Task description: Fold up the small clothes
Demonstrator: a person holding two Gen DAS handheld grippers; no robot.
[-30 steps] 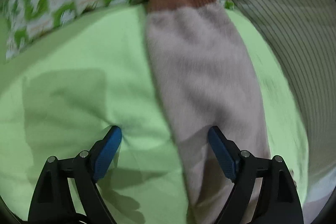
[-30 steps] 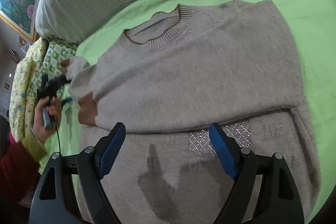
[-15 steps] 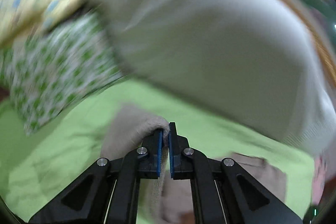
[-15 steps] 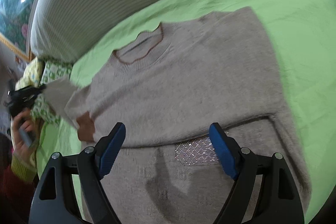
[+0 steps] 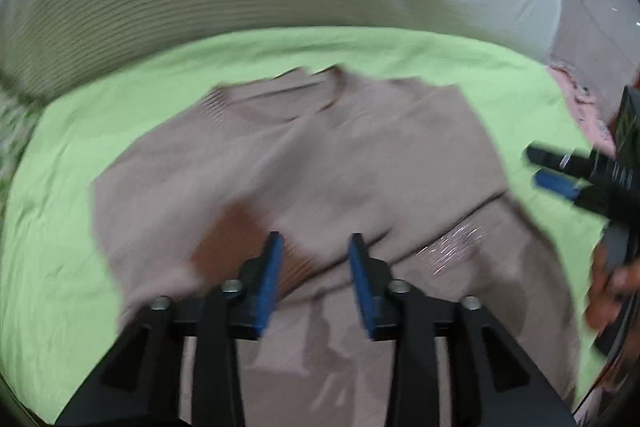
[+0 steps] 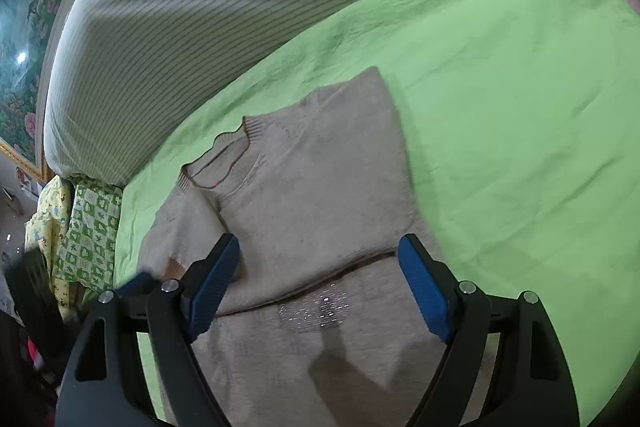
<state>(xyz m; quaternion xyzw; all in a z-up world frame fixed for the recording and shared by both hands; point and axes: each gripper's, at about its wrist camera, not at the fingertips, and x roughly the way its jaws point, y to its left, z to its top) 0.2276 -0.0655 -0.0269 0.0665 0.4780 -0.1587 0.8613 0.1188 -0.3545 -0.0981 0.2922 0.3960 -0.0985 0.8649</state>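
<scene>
A beige knit sweater [image 5: 320, 167] with a brown-edged collar lies on the green sheet [image 5: 60, 227], both sleeves folded across its body. The brown cuff [image 5: 228, 239] of the left sleeve lies on the body just ahead of my left gripper [image 5: 314, 255], which is open and empty above it. My right gripper [image 6: 320, 267] is wide open and empty above the sweater [image 6: 320, 187], near a sparkly patch [image 6: 316, 311]. The right gripper also shows at the right edge of the left wrist view [image 5: 576, 175].
A large striped pillow [image 6: 200, 7] lies along the far side of the bed. A green patterned cloth [image 6: 92, 231] and a yellow one sit at the left. Bare green sheet [image 6: 520, 107] lies to the right of the sweater.
My left gripper carried the sleeve over the sweater's body, opened and let it go. The right gripper stayed open and drew back a little.
</scene>
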